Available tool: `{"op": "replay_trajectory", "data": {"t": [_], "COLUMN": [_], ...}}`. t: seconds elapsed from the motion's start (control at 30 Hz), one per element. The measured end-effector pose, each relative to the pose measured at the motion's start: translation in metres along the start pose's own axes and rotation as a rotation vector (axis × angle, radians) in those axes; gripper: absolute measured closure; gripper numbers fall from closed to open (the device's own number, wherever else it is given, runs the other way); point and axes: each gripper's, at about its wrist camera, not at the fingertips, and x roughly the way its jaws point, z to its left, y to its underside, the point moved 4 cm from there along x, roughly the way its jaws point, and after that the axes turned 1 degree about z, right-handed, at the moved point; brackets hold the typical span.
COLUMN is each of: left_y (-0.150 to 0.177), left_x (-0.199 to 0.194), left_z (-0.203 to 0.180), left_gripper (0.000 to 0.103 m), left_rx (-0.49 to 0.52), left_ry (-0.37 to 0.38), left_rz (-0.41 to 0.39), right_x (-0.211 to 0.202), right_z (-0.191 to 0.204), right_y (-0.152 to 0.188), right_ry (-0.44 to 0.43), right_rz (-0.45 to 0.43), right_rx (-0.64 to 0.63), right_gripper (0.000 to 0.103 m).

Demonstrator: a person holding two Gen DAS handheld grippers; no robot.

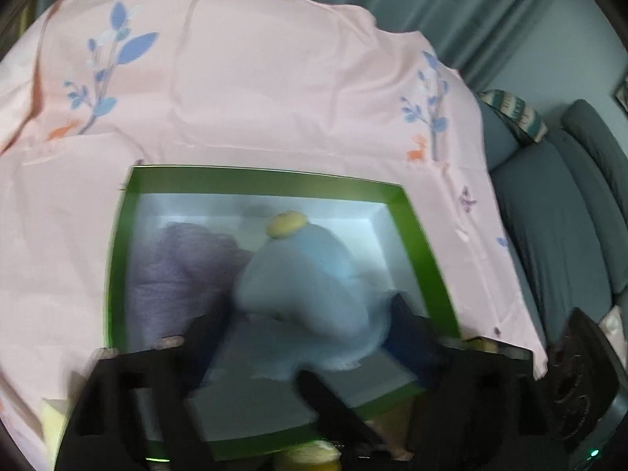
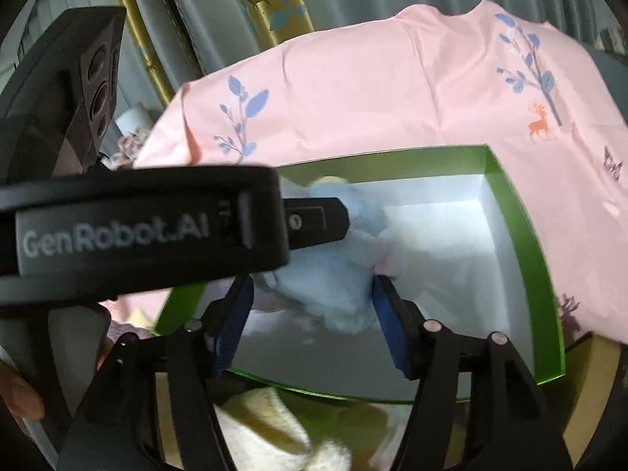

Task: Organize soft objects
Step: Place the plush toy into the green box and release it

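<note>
A: Where's the blue plush toy [image 1: 310, 290] sitting?

B: Inside the green-rimmed box [image 1: 428, 251], just ahead of the left tool [image 1: 310, 337], lying between its two fingers. The picture is smeared there, so I cannot tell whether the left tool is pinching it or only standing around it. A yellow knob tops the toy on its far end.

A: And the right tool [image 2: 310, 314]?

B: Its blue pads [image 2: 386, 322] stand on either side of the same blue toy [image 2: 333, 274], fairly wide apart. Whether they press into it, I cannot tell; the plush is blurred at the edges.

A: Anything else in the box?

B: A purple soft thing [image 1: 180, 271] lies to the left of the blue toy, touching it, beyond the left tool's left finger.

A: Outside the box?

B: A pale yellow fluffy thing [image 2: 267, 428] lies beneath the right tool, nearer than the box's near wall [image 2: 274, 382]. The box rests on a pink cloth with printed blue leaves [image 1: 251, 90] spread across the worktop.
</note>
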Motion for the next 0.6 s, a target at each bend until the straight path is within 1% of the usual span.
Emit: {"op": "replay_trajectory", "data": {"t": [0.07,0.17,0.23,0.37,0.4,0.47,0.6], "left_y": [0.001,0.003,0.007,0.018,0.022,0.033,0.061], "left_x": [-0.010,-0.029,-0.044,-0.079,-0.085,-0.102,-0.128], "left_z": [0.005,0.013,0.018,0.027,0.028,0.031,0.036], "left_gripper": [0.006,0.006,0.005,0.005,0.005,0.004,0.004], "left_rx": [0.001,-0.005,-0.002,0.015,0.021,0.035,0.059], "left_ry": [-0.031,-0.038,-0.057,-0.101,-0.115,-0.153,-0.165], "left_rz": [-0.020,-0.031,-0.053,-0.102,-0.106,-0.122,-0.137], "right_x": [-0.009,-0.027,-0.043,-0.076,-0.087,-0.093,-0.108], "right_z": [-0.006,-0.012,-0.012,-0.010,-0.010,-0.004,0.005], "right_y": [0.000,0.002,0.007,0.020,0.027,0.036,0.066], "right_ry": [-0.003,-0.016,-0.026,-0.069,-0.084,-0.096,-0.105], "right_rz": [-0.016,-0.035,-0.053,-0.073,-0.072,-0.064,-0.021], "right_rx": [0.025,0.058,0.060,0.055,0.053,0.048,0.005], "right_gripper": [0.026,0.025,0.023,0.017,0.014,0.010,0.009]}}
